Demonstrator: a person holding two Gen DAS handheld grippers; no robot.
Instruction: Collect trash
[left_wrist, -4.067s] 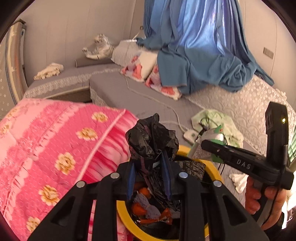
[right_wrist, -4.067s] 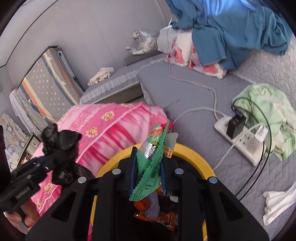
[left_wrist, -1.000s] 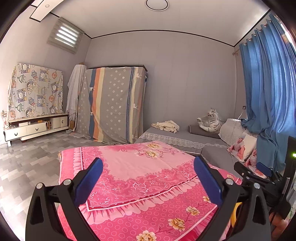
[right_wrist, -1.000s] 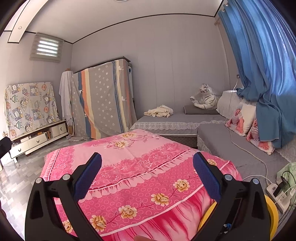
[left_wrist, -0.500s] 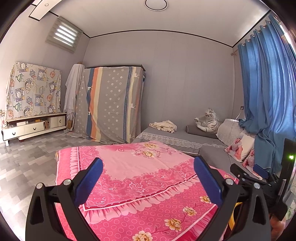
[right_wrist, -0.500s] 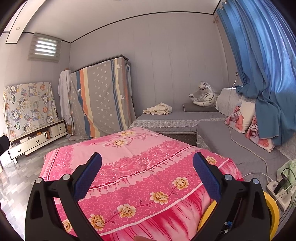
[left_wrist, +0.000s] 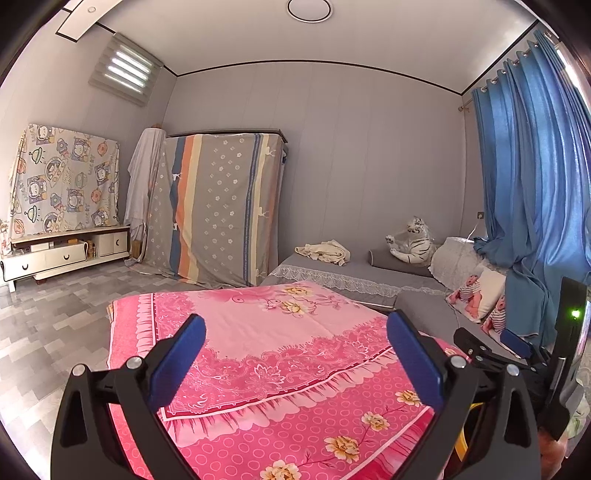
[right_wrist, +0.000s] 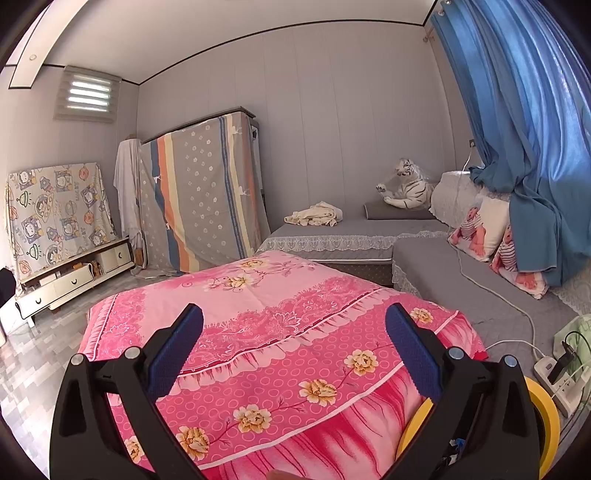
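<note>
My left gripper (left_wrist: 295, 356) is open with nothing between its blue pads, raised over the pink floral blanket (left_wrist: 258, 354). My right gripper (right_wrist: 293, 350) is open and empty too, above the same pink blanket (right_wrist: 288, 332). The yellow-rimmed trash bin (right_wrist: 539, 417) shows at the lower right of the right wrist view, mostly hidden behind the gripper's right finger; a sliver of the bin's yellow rim (left_wrist: 460, 446) shows in the left wrist view. The right gripper's body (left_wrist: 517, 354) appears at the right edge of the left wrist view. No loose trash is visible.
A grey sofa (right_wrist: 369, 229) with a plush white tiger (right_wrist: 408, 184), a cream cloth (right_wrist: 316, 216) and cushions (right_wrist: 491, 240) lines the back and right. A white power strip (right_wrist: 557, 380) with cables lies by the bin. Blue curtains (left_wrist: 535, 184) hang right; a low TV cabinet (left_wrist: 62, 254) stands left.
About four seconds ago both grippers held trash over the bin, a black bag left and a green wrapper right; now both are open, empty and lifted toward the room. Over the last second, only slight drift.
</note>
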